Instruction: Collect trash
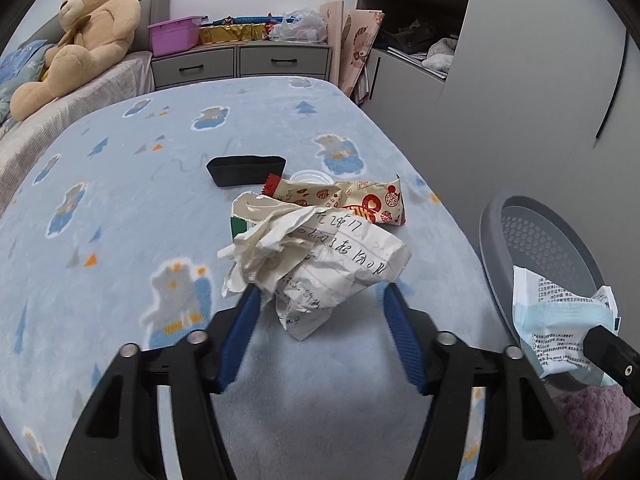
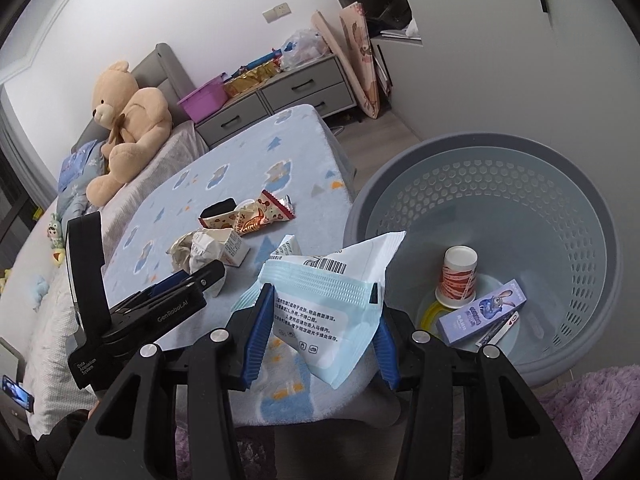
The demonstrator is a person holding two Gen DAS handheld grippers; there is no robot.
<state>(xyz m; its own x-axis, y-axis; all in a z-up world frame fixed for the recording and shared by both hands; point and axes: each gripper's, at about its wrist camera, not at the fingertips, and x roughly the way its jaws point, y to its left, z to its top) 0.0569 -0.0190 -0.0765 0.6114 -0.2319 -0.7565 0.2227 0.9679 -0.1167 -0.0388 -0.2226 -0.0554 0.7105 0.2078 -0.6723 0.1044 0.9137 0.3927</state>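
Looking down at a blue blanket (image 1: 120,208) with little animals and trees on it. Near the middle, a crumpled paper (image 1: 340,264) with handwriting, sitting between the blue fingers (image 1: 240,332) of the left gripper (image 1: 320,300). Left finger touching the paper's edge, right finger a bit apart from it. Just behind the paper, a torn white and green carton (image 1: 244,216), then a red and cream snack wrapper (image 1: 352,200), a clear plastic lid (image 1: 310,178) and a black band (image 1: 246,168) (farthest away). On the right, a grey basket (image 1: 496,248) with holes, and a white and blue packet (image 1: 560,320) held by another black gripper tip (image 1: 612,352). Far left, a tan teddy bear (image 1: 84,28).
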